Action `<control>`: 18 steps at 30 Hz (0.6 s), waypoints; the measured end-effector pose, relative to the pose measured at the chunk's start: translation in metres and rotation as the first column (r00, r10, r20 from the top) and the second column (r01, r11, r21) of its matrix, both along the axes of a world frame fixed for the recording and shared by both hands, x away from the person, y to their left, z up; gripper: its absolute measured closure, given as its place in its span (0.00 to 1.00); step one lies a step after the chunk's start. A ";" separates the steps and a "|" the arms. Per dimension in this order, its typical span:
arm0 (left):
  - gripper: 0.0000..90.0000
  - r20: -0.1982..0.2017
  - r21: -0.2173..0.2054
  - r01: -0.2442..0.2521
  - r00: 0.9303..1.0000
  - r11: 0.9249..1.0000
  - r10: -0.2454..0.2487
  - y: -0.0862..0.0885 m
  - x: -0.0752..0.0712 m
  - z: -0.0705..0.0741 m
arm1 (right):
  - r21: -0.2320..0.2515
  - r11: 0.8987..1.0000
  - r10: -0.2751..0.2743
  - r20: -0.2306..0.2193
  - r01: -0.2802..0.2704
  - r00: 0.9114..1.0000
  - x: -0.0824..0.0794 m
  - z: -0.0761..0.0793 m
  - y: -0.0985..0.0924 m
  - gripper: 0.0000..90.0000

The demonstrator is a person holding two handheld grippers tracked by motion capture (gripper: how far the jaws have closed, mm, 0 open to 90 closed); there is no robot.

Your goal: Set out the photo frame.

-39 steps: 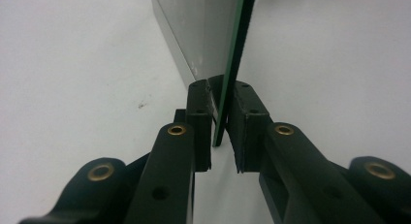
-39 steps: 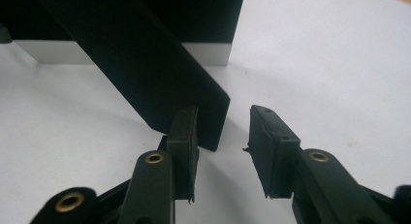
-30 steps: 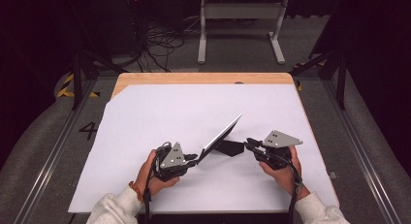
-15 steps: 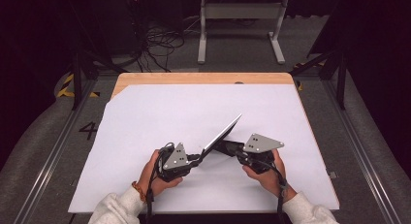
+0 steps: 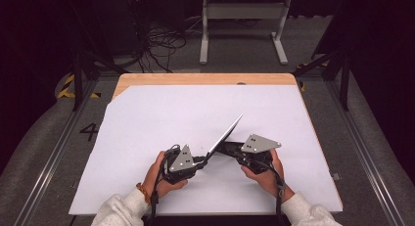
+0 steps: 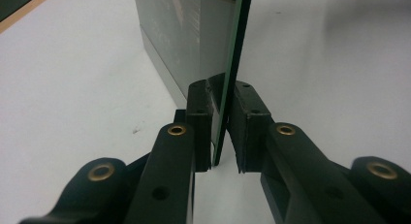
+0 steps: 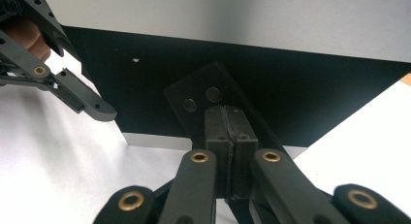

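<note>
black back, mirror front: framed panel [image 5: 226, 135] standing tilted on its lower edge on white table sheet [image 5: 147, 118], between both grippers. left gripper [image 6: 220, 136] closed on near edge of panel, thin edge clamped between pads [image 6: 199, 112]. right gripper [image 7: 225, 132] fully closed, jaws just finished closing, pinched on dark stand flap [image 7: 213, 95] at black back of panel. both hands low, near front edge of table.

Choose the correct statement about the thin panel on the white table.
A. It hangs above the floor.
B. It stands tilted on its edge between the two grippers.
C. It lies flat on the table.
B: the thin panel stands tilted on the white table, with the left gripper on its edge.
</note>
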State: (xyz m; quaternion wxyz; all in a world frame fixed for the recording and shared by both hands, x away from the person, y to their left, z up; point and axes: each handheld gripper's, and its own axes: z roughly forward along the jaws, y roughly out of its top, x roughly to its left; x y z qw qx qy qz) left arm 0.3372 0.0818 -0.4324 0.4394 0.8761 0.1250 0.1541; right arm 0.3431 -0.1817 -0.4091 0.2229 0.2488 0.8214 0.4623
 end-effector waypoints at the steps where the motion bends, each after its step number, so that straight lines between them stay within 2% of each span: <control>1: 0.88 -0.002 -0.004 0.001 1.000 1.000 -0.001 0.000 0.000 0.000 | 0.000 1.000 -0.001 0.000 0.001 1.000 0.000 0.000 0.000 1.00; 18: 0.86 -0.018 -0.020 0.036 0.999 0.999 -0.036 -0.013 -0.002 0.000 | 0.007 1.000 -0.016 -0.005 0.016 1.000 0.003 0.000 -0.007 1.00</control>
